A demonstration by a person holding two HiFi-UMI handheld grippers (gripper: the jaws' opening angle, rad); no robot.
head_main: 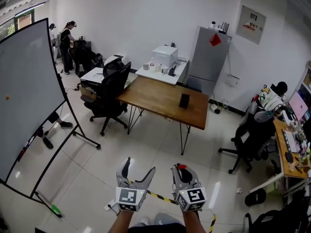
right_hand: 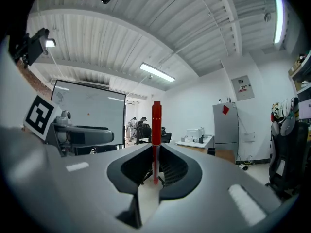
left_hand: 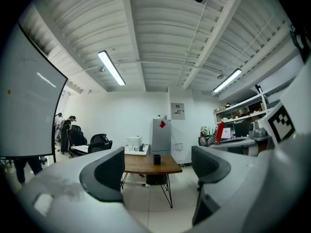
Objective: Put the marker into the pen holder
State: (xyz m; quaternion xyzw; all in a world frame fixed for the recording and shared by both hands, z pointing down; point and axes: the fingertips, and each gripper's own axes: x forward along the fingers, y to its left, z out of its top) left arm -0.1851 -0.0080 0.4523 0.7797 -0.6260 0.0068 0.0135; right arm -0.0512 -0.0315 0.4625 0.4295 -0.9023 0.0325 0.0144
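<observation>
In the head view both grippers sit low at the bottom, over the tiled floor. My right gripper [head_main: 182,173] is shut on a red marker [head_main: 181,166]. In the right gripper view the marker [right_hand: 156,130] stands upright between the closed jaws of my right gripper [right_hand: 155,155]. My left gripper [head_main: 139,165] is open with nothing between its fingers, and in its own view the floor shows between the spread jaws [left_hand: 156,174]. The black pen holder [head_main: 184,100] stands on the wooden table [head_main: 155,98], well ahead of both grippers. It also shows in the gripper views [left_hand: 156,159] [right_hand: 211,151].
A large whiteboard [head_main: 29,91] on a wheeled stand fills the left. A black office chair [head_main: 109,93] stands at the table's left end, another [head_main: 252,135] at the right by a cluttered desk [head_main: 291,149]. A grey fridge [head_main: 208,57] is behind. Yellow-black tape [head_main: 160,196] lies on the floor. A person [head_main: 66,38] stands far left.
</observation>
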